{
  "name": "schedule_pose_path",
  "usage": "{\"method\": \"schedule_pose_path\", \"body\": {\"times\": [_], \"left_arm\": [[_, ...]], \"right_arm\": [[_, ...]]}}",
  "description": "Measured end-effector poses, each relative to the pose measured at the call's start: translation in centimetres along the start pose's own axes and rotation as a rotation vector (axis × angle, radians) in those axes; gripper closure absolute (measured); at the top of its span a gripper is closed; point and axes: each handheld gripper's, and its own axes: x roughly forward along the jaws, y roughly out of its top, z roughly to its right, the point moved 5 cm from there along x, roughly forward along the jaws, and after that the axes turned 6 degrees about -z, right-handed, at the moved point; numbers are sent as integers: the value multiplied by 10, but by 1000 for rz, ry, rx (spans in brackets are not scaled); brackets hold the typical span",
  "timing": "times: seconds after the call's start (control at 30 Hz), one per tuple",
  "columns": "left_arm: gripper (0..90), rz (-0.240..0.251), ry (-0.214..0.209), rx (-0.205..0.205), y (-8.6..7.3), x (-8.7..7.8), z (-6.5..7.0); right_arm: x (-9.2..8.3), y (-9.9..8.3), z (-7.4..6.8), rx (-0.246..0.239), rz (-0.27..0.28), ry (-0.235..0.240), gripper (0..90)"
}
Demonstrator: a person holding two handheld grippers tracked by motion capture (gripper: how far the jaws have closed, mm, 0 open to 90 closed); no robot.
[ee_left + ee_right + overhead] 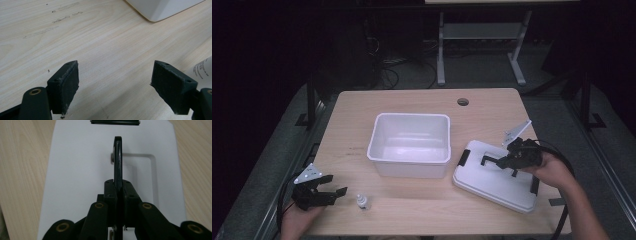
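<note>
A white lid (492,180) with black side clips lies flat on the table, right of a white open bin (410,144). My right gripper (511,161) is shut on the lid's black handle (117,160), which stands up on edge between the pads above the white lid (75,170). My left gripper (328,190) rests low at the table's front left, jaws wide open with nothing between them. In the left gripper view the left gripper (115,85) looks across bare wood. A small white bottle (363,202) stands just right of it, its label at the edge (203,71).
The bin's corner (160,10) shows at the top of the left gripper view. A round cable hole (463,102) sits near the table's far edge. Beyond the table stand a grey desk frame (482,45) and dark floor cables.
</note>
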Motion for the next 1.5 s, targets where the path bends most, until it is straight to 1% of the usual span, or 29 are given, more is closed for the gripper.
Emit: {"method": "schedule_pose_path", "body": {"times": [0.2, 0.57, 0.73, 0.87, 0.93, 0.97, 1.07, 1.17, 1.27, 1.5], "left_arm": [[221, 3, -1, -1, 0, 0, 1], [221, -1, -6, 5, 1, 1, 1], [221, 0, -7, 8, 1, 1, 2], [221, -3, -8, 9, 1, 1, 2], [221, -1, -8, 11, 1, 1, 2], [221, 0, -8, 11, 1, 1, 3], [221, 0, -11, 11, 1, 1, 3], [221, -5, -14, 6, 1, 3, 3], [222, -8, -13, 15, 2, 3, 3], [224, -13, -16, 20, 2, 4, 5]], "right_arm": [[7, -1, 2, 12, 1, -1, 836], [15, -4, -1, 21, 5, 8, 834], [15, -5, -3, 30, 15, 12, 827], [14, -5, -5, 25, 22, 15, 814], [13, -5, -7, 32, 24, 19, 808], [13, -5, -7, 26, 26, 14, 805], [12, -5, -10, 29, 32, 18, 788], [12, -5, -13, 27, 35, 13, 771], [11, -5, -17, 28, 47, 16, 754], [7, -5, -23, 20, 69, 6, 704]]}}
